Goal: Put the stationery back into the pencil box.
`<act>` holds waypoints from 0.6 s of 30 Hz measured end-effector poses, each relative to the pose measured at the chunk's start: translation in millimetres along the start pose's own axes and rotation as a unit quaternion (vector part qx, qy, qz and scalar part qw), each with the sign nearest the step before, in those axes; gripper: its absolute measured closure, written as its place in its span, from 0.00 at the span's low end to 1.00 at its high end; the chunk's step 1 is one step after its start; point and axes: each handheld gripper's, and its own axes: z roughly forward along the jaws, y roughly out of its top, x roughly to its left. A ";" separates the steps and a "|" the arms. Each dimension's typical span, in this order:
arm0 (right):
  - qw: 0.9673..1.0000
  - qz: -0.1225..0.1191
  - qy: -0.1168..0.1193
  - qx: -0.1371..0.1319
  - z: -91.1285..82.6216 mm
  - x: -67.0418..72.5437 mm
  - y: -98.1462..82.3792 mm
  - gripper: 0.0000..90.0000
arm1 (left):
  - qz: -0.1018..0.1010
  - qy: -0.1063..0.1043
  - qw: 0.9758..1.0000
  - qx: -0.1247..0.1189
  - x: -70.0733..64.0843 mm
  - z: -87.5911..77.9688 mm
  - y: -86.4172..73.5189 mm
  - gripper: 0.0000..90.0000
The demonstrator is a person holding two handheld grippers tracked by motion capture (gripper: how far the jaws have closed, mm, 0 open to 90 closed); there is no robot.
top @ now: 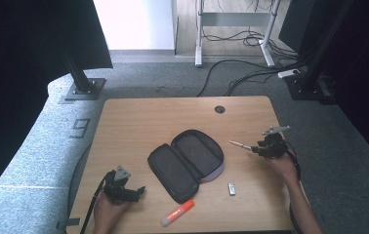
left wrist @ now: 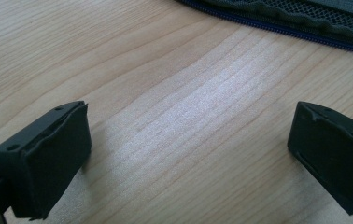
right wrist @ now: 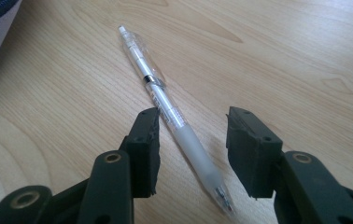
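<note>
A clear pen (right wrist: 165, 100) with a frosted grip lies flat on the wooden table (top: 138, 122); in the high view the pen (top: 238, 144) sits right of the case. My right gripper (right wrist: 192, 140) straddles its grip end, jaws open and apart from the barrel; in the high view this gripper (top: 256, 149) is at the table's right side. A dark zip pencil case (top: 186, 163) lies unzipped and spread wide at the centre; its edge (left wrist: 305, 21) shows in the left gripper view. My left gripper (left wrist: 184, 154) rests open over bare wood at the front left (top: 138, 191).
An orange-capped glue stick (top: 177, 213) lies near the front edge. A small silver USB stick (top: 231, 188) lies right of the case. A round cable hole (top: 219, 109) sits at the table's back. Black stands and cables are on the floor beyond.
</note>
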 end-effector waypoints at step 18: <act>1.000 -0.007 0.010 0.012 21.3 -1.2 4.3 0.67 | 0.000 0.000 1.000 0.000 0.0 0.0 0.0 0.00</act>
